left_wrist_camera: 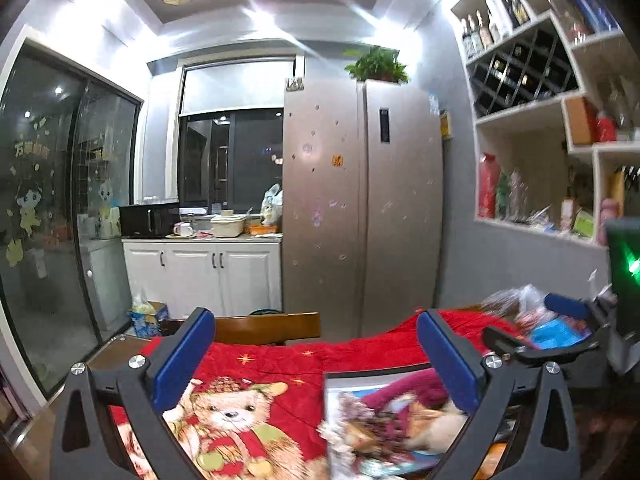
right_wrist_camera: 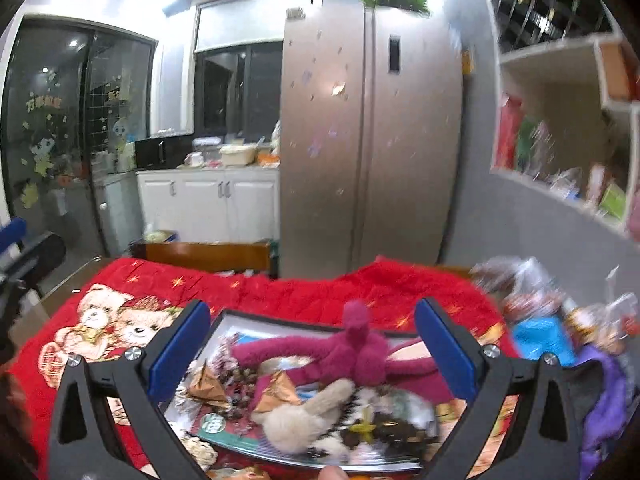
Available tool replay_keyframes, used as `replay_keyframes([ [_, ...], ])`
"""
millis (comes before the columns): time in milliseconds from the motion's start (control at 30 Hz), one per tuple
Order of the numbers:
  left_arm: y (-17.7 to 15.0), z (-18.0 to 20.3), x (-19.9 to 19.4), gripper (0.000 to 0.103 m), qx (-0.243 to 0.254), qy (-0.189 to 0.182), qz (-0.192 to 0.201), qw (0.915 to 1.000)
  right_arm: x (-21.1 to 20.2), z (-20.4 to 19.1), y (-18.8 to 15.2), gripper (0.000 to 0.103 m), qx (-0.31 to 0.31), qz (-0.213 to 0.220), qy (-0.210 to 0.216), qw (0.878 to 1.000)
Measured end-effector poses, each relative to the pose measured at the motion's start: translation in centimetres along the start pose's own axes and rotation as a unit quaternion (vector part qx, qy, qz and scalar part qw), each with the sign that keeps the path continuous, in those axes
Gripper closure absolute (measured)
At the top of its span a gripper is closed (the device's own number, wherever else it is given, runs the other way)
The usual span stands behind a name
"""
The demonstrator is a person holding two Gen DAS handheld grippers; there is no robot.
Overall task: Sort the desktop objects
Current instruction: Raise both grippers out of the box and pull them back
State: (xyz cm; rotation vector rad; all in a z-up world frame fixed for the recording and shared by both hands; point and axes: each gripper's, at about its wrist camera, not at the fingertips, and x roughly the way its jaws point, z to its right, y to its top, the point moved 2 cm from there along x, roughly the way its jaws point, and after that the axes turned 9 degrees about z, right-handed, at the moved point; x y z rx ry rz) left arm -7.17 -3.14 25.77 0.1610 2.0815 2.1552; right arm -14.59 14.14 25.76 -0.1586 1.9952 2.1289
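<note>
Nearest, the right gripper [right_wrist_camera: 312, 344] stands spread wide with nothing between its blue pads [right_wrist_camera: 182, 344]. Below it a shiny rectangular tray [right_wrist_camera: 240, 322] holds a magenta long-limbed plush toy [right_wrist_camera: 360, 350], a beige plush toy [right_wrist_camera: 304, 416] and crumpled gold wrappers [right_wrist_camera: 206, 388]. The left gripper [left_wrist_camera: 316, 354] is likewise fully open and empty, the tray's left edge [left_wrist_camera: 332, 408] under it. All rests on a red teddy-bear-printed cloth [right_wrist_camera: 280, 292]. Farther right lies a blue packet [right_wrist_camera: 540, 338]. Beyond stands a tall silver double-door fridge [right_wrist_camera: 368, 140].

Left gripper [left_wrist_camera: 316, 364], black frame with blue pads: jaws spread wide, nothing between them, pointing roughly level. Right gripper [right_wrist_camera: 312, 354], same build: jaws wide apart, empty, tilted slightly downward.
</note>
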Motion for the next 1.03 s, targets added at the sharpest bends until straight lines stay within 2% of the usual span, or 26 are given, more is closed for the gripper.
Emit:
replay_keyframes([
  [167, 1.8, 0.6, -5.4, 0.0, -0.022, -0.018, -0.025, 0.9993, -6.8, 1.2, 0.8, 0.0, 0.017, 0.008, 0.003, 1.0],
  [300, 2.0, 1.7, -10.3, 0.0, -0.007, -0.008, -0.027, 0.9996, -13.3, 1.9, -0.1, 0.0, 0.012, 0.012, -0.002, 1.0],
  [467, -1.1, 2.1, -15.6, 0.0, -0.016, 0.007, -0.044, 0.9989, -21.2, 2.4, -4.4, 0.0, 0.04, 0.049, -0.016, 0.998],
  [533, -3.7, 2.3, -17.4, 0.0, -0.02, 0.008, -0.05, 0.9985, -23.5, 2.4, -7.4, 0.0, 0.057, 0.053, -0.019, 0.997],
  [633, -7.5, 2.8, -18.5, 0.0, -0.013, 0.012, -0.063, 0.9979, -24.4, 2.3, -11.1, 0.0, 0.07, 0.047, -0.007, 0.996],
  [733, -10.9, 3.2, -18.2, 0.0, -0.012, 0.018, -0.094, 0.9953, -23.9, 1.3, -14.5, 0.0, 0.051, 0.022, 0.001, 0.998],
  [800, -12.7, 3.4, -17.5, 0.0, -0.022, 0.008, -0.116, 0.993, -23.2, 0.7, -16.3, 0.0, 0.037, 0.007, -0.012, 0.999],
  [933, -14.2, 3.3, -16.3, 0.0, -0.02, 0.008, -0.135, 0.9907, -21.2, 0.6, -18.3, 0.0, 0.049, -0.024, -0.009, 0.998],
  [1033, -14.8, 2.7, -15.8, 0.0, -0.034, 0.006, -0.14, 0.9896, -20.6, 0.8, -19.0, 0.0, 0.053, -0.014, -0.038, 0.998],
])
